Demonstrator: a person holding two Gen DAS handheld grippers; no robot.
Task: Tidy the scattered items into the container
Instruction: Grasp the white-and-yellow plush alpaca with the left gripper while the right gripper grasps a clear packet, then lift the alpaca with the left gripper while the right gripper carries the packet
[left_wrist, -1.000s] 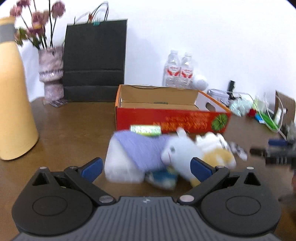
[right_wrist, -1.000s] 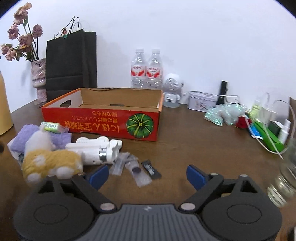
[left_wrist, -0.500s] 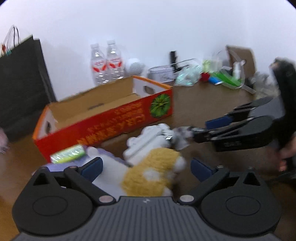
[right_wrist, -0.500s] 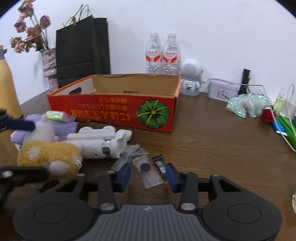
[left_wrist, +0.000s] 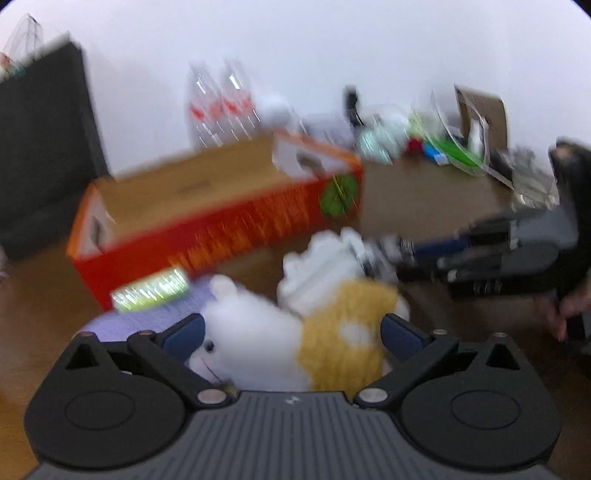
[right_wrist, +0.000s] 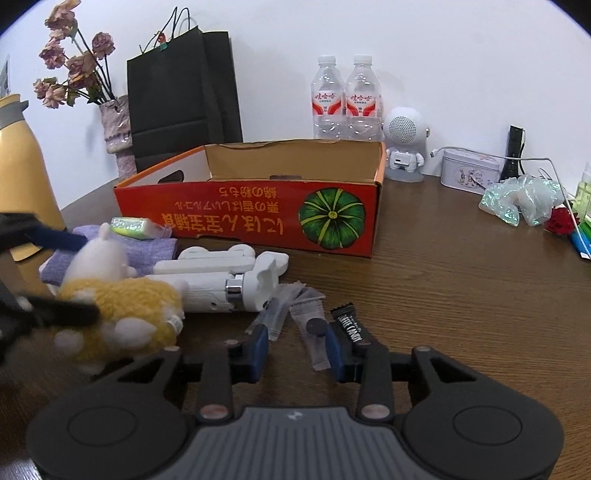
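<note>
The red cardboard box (right_wrist: 258, 206) (left_wrist: 207, 229) stands open on the table. A white and yellow plush toy (left_wrist: 295, 347) (right_wrist: 118, 306) lies between the open jaws of my left gripper (left_wrist: 291, 332), untouched by the pads. My right gripper (right_wrist: 295, 343) is half closed around a clear sachet (right_wrist: 314, 332), its pads a little apart from it. A black candy packet (right_wrist: 349, 321) lies beside the right finger. A white folded gadget (right_wrist: 221, 277), a purple cloth (right_wrist: 147, 251) and a green packet (right_wrist: 129, 226) lie in front of the box.
A black paper bag (right_wrist: 181, 96), two water bottles (right_wrist: 347, 99), a white robot speaker (right_wrist: 404, 144), a tin (right_wrist: 469, 173), a yellow flask (right_wrist: 18, 170) and a flower vase (right_wrist: 118, 140) stand around the box. Crumpled plastic (right_wrist: 524, 199) lies at the right.
My left gripper has swung right and come down around the plush toy. My right gripper has narrowed from wide open and moved forward over the sachet.
</note>
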